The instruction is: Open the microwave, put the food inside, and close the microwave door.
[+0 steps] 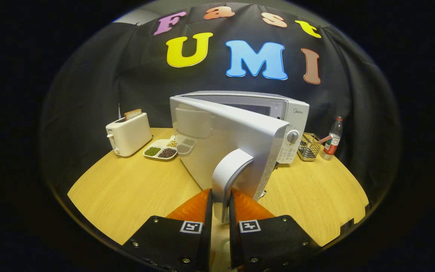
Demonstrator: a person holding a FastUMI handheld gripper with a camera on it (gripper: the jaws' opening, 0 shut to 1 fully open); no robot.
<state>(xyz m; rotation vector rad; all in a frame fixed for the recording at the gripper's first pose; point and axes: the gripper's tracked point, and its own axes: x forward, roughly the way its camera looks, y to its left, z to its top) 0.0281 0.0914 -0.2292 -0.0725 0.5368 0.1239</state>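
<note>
Gripper [221, 211] fingers are clamped on the door handle [229, 175]; microwave [289, 113] door [225, 147] stands partly open. Opening step in hand. Food tray [160, 151] waits beside the toaster [128, 134]; next, wider swing, then release.

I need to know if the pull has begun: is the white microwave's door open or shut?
Open: the white microwave's door stands swung well out from the oven body, and the gripper is shut on its curved white handle.
</note>
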